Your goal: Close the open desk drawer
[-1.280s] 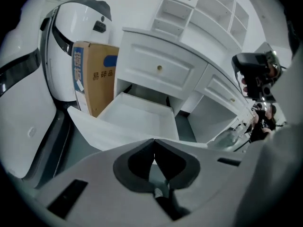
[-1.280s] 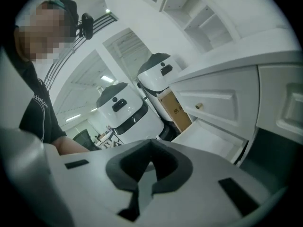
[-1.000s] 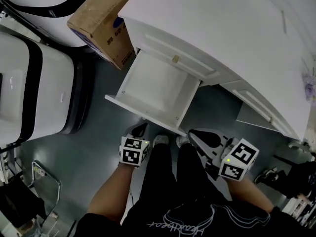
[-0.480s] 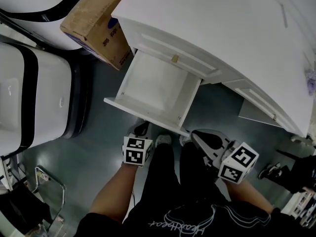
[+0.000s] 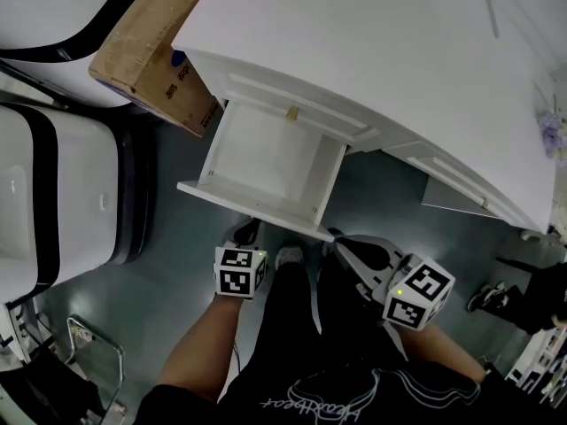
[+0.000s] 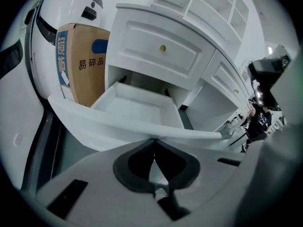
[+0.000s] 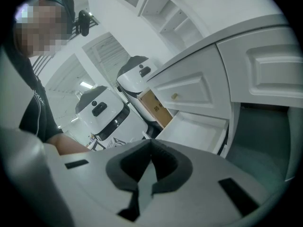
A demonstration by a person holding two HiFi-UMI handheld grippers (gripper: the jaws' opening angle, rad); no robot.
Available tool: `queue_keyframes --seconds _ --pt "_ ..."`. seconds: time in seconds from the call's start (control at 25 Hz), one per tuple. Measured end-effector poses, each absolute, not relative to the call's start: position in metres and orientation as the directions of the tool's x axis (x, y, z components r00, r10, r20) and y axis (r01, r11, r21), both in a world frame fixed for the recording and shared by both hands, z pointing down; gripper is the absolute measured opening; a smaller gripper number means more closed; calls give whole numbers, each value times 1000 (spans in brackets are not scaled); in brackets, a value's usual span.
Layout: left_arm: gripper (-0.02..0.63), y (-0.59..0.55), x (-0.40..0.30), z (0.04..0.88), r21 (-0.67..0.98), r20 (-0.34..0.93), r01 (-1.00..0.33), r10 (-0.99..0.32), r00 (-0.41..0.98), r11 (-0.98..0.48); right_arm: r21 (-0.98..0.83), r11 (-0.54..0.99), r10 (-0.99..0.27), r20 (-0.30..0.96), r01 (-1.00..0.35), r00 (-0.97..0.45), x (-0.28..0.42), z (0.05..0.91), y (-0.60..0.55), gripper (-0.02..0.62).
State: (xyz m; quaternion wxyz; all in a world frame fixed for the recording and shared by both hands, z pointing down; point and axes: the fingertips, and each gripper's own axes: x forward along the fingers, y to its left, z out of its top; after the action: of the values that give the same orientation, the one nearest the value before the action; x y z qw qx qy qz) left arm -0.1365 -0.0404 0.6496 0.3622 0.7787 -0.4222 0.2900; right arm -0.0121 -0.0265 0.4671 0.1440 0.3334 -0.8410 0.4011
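Down at the near edge, the person's legs (image 5: 306, 326) in black trousers stand on the grey floor (image 5: 177, 264), with a gripper on either side of them. The left gripper (image 5: 250, 232) has its jaws pressed together with nothing between them. Its tips point at the front panel of the open drawer (image 5: 266, 162) and lie just beside it; whether they touch cannot be told. The right gripper (image 5: 339, 240) is likewise closed and empty, and sits near the right corner of that front panel.

Just beyond the grippers, the drawer is pulled well out of the left end of the white desk (image 5: 372, 42), and its white inside is bare. Right above its opening sits a shut upper drawer (image 5: 266, 98) with a small brass knob (image 5: 291, 112).

Further left, a cardboard box (image 5: 146, 51) leans against the desk's left side. Two large white machines (image 5: 44, 193) with black bands stand at the far left.

Set against a second ago, the drawer is out just as far. Both grippers keep the same places by the legs, jaws closed as before. Only the head view has swung, so that the desk, the drawer and the box lie a little more to the left and higher in it.
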Motion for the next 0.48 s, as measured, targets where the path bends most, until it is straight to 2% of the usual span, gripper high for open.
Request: queue_keyframes --seconds 0.48 --pt "5 -82 -118 650 288 758 -875 -466 456 -389 -587 433 -470 500 -684 -727 11 474 -32 6"
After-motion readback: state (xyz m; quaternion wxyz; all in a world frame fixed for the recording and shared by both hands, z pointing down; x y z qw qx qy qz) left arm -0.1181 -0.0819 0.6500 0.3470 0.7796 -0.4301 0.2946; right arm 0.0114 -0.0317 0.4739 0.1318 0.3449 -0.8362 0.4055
